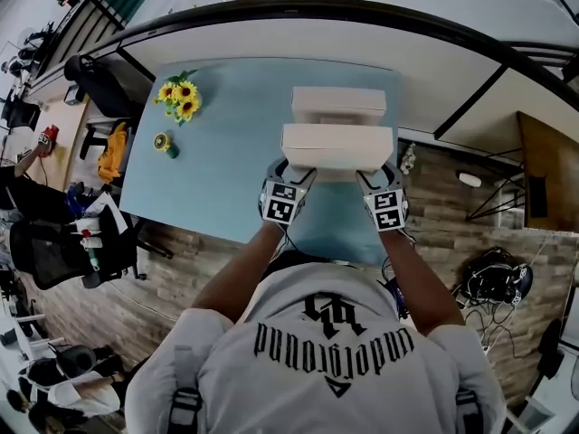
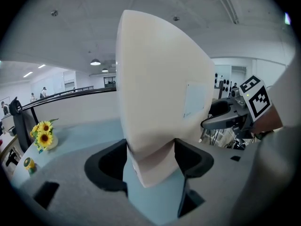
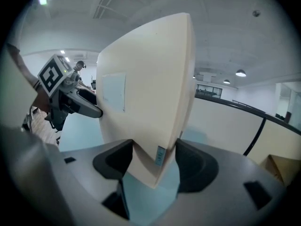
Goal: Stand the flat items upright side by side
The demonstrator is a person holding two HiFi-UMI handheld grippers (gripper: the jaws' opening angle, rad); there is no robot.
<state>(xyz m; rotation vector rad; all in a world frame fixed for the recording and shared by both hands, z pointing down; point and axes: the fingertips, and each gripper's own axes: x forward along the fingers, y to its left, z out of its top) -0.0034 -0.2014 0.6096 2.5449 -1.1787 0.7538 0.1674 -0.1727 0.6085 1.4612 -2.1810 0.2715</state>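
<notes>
Gripping the near white box (image 1: 336,147) from both ends, the two grippers sit just past the table's near edge: the left gripper (image 1: 289,174) takes its left near corner and the right gripper (image 1: 376,179) its right near corner. In the left gripper view, the left gripper (image 2: 151,161) has its jaws set fairly wide and pressed on the box (image 2: 160,88), whose lower corner pokes down between them with blue tabletop showing beneath. The right gripper view shows the same: the right gripper (image 3: 151,161) is clamped on the box (image 3: 150,88), which rises tall and narrow above the jaws, a pale label on its broad side. Whether its lower edge touches the table (image 1: 235,152) cannot be told. Just behind it, closer to the far edge, is a second white box (image 1: 337,105), parallel to the first with a slim gap between them. The boxes fill the right half of the tabletop; the left half is open blue surface as far as a bunch of sunflowers (image 1: 178,98) at the far left corner and a small yellow-and-green object (image 1: 164,143) near the left edge. Beyond the far edge runs a dark railing (image 1: 271,12).
</notes>
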